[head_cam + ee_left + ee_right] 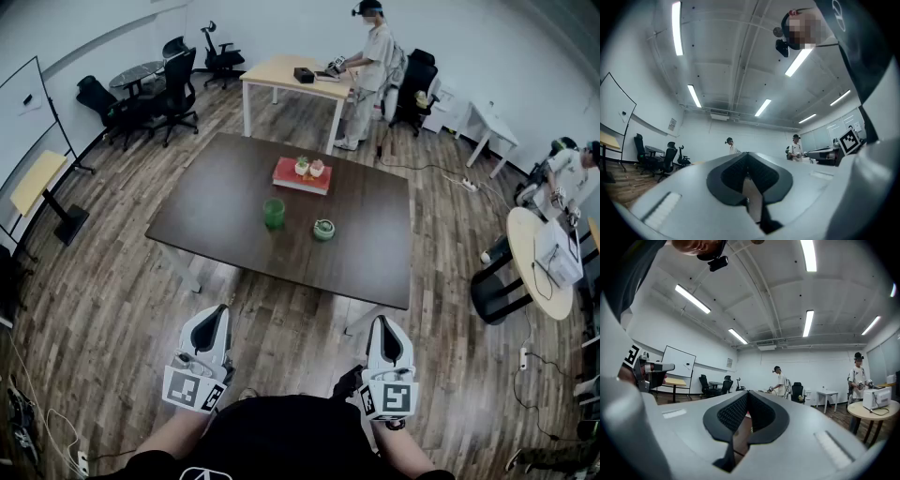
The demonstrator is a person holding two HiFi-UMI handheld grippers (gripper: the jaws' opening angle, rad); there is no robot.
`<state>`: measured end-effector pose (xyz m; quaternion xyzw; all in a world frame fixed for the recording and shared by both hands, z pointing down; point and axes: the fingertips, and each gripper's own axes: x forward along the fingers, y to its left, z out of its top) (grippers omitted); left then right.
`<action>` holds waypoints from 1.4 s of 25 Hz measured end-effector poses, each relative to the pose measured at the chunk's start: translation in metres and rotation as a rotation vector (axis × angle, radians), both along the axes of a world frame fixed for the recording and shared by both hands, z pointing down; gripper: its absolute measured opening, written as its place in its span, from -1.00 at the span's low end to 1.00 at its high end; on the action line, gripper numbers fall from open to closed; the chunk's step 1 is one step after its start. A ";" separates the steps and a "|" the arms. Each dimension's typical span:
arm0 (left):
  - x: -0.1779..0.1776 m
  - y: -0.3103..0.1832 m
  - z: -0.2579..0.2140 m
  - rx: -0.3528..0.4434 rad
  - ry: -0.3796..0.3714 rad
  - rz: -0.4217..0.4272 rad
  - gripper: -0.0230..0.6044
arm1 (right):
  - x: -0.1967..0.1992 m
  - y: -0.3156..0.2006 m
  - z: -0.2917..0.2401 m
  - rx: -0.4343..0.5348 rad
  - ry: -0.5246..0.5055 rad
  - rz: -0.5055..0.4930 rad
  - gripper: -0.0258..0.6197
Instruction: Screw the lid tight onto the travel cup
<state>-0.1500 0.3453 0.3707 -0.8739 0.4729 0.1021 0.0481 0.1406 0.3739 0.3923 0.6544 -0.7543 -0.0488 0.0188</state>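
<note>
A green travel cup point(274, 213) stands upright near the middle of the dark brown table point(216, 202). Its green lid point(323, 229) lies on the table just to the right of it, apart from the cup. Both grippers are held close to my body, well short of the table's near edge. My left gripper point(217, 315) and my right gripper point(385, 327) both have their jaws shut with nothing between them. In the left gripper view the left gripper point(747, 154) points slightly upward at the room; in the right gripper view the right gripper point(748, 393) looks level across it.
A red book point(302, 177) with two small cups on it lies at the table's far side. A person point(366, 70) stands at a light wooden table point(281, 70) behind. Office chairs point(169, 89) stand at the left, a round table point(539, 272) at the right. Wooden floor surrounds the table.
</note>
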 end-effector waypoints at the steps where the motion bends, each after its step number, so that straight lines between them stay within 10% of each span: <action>1: 0.001 0.001 0.000 0.002 0.000 0.000 -0.93 | 0.000 0.001 0.001 0.000 0.001 -0.003 -0.90; 23: 0.050 0.013 -0.005 0.012 -0.025 -0.065 -0.93 | 0.031 0.004 -0.008 0.093 -0.041 -0.108 -0.89; 35: 0.077 -0.061 0.010 0.007 -0.041 -0.050 -0.93 | 0.056 -0.082 0.013 0.085 -0.151 -0.154 -0.89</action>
